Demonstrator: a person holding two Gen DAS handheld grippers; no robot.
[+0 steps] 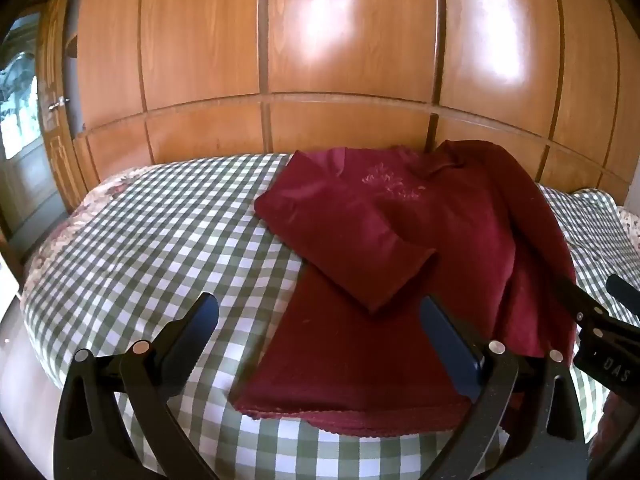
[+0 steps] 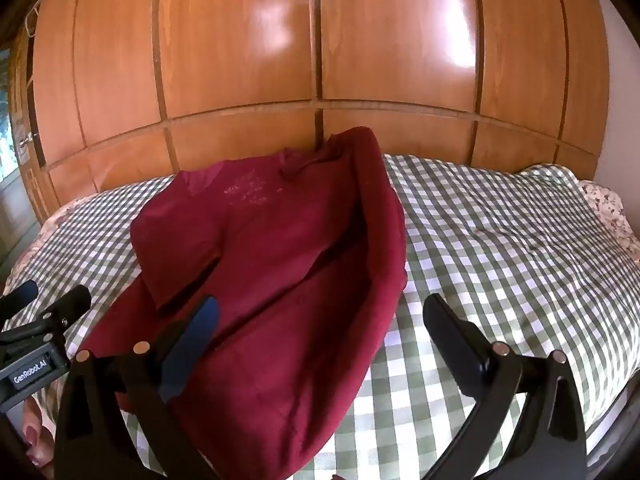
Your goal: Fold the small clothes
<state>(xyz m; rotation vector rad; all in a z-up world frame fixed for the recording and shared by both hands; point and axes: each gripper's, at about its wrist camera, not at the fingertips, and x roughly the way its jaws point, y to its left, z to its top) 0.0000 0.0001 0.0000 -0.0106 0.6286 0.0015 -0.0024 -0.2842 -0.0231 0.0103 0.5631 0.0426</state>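
Maroon top [image 1: 400, 240] lies lengthwise, collar toward wardrobe [image 1: 340, 40] (sleeves folded in); both grippers' jaws spread.

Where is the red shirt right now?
The dark red long-sleeved shirt lies spread on the green-and-white checked bedspread, in front of the brown wooden wardrobe. In both wrist views it sits just ahead of the open left tool and right tool.

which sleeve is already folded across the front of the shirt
The left sleeve: it lies diagonally across the maroon shirt, cuff toward the hem. The right sleeve isn't laid flat across; it's only draped along the right edge.
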